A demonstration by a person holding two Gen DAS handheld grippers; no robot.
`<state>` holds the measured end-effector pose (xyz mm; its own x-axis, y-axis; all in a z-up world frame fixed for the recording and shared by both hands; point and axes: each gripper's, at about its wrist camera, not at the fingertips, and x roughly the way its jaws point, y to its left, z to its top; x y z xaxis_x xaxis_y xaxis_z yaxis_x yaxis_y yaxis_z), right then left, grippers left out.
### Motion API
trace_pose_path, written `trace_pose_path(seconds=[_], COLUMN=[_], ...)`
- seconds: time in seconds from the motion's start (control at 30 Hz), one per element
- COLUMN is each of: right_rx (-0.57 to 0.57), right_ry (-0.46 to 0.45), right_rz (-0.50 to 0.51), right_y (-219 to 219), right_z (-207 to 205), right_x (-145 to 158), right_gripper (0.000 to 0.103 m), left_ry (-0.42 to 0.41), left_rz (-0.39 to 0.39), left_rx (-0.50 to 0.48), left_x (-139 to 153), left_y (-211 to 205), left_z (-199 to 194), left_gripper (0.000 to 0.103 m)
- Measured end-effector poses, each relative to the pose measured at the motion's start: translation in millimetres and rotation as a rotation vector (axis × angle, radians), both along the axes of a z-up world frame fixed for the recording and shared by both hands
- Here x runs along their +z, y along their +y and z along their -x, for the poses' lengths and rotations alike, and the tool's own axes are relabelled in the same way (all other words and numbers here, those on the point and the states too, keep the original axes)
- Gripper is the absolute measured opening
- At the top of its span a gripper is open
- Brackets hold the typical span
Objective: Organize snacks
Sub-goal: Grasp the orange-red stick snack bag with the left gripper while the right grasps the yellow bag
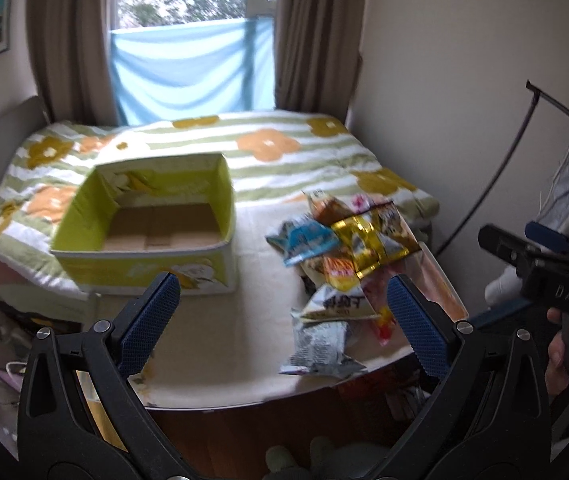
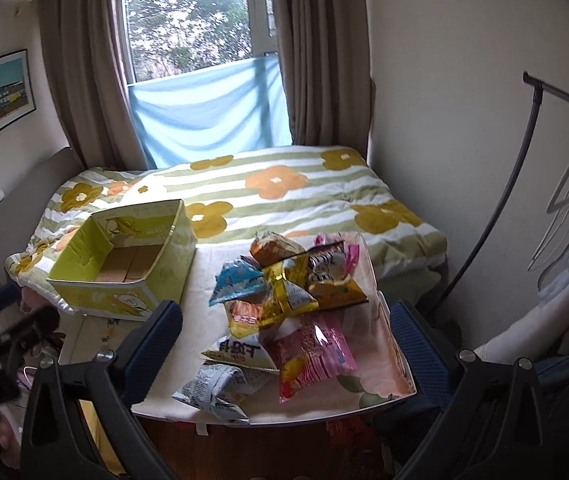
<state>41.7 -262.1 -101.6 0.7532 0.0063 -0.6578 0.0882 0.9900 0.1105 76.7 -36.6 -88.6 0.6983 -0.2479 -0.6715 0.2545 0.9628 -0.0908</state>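
Note:
An open yellow-green cardboard box (image 1: 152, 216) stands on the white table (image 1: 220, 352), left of a pile of snack packets (image 1: 344, 256). The box looks empty inside. It also shows in the right wrist view (image 2: 124, 256), with the pile (image 2: 284, 300) to its right; a pink packet (image 2: 312, 356) and a grey packet (image 2: 220, 388) lie nearest. My left gripper (image 1: 284, 320) is open and empty, held above the table's near edge. My right gripper (image 2: 284, 344) is open and empty, hovering before the pile. The right gripper also shows at the far right of the left wrist view (image 1: 540, 260).
A bed with a striped flowered quilt (image 1: 276, 148) lies behind the table, under a curtained window (image 2: 196, 40). A clothes rack with hangers (image 2: 564, 184) stands at the right wall. Clutter lies on the floor at the left (image 1: 0, 376).

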Motion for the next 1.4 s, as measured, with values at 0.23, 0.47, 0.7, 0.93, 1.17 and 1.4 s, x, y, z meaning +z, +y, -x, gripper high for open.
trace_pose_path(seconds=[0.23, 0.47, 0.7, 0.93, 1.17, 1.4], right_rx=[0.01, 0.138, 0.289, 0.362, 0.384, 0.385], right_ry=[0.099, 0.216, 0.37, 0.456, 0.508, 0.534], right_rz=[-0.028, -0.097, -0.195, -0.209, -0.231, -0.272], right_y=[-19.7, -32.5, -30.3, -21.9, -22.7, -26.5], right_z=[-46.5, -111.0, -173.6, -203.0, -214.9, -221.6], right_x=[-26.1, -71.0, -121.8, -149.6, -167.4, -179.8], right_gripper=[0.103, 0.103, 0.089, 0.075, 0.065, 0.058], left_ry=[0.128, 0.238, 0.337, 0.383, 0.433, 0.431], left_rz=[0.007, -0.018, -0.042, -0.062, -0.076, -0.123], left_rx=[-0.067, -0.08, -0.063, -0.045, -0.023, -0.019], left_x=[-49.3, -101.8, -152.1, -179.8, -193.8, -198.9], left_y=[-38.4, -82.6, -113.7, -132.0, -140.6, -144.7], left_z=[-39.1, -82.5, -119.7, -137.2, -151.6, -159.7], left_gripper=[0.102, 0.102, 0.102, 0.098, 0.08, 0.05])
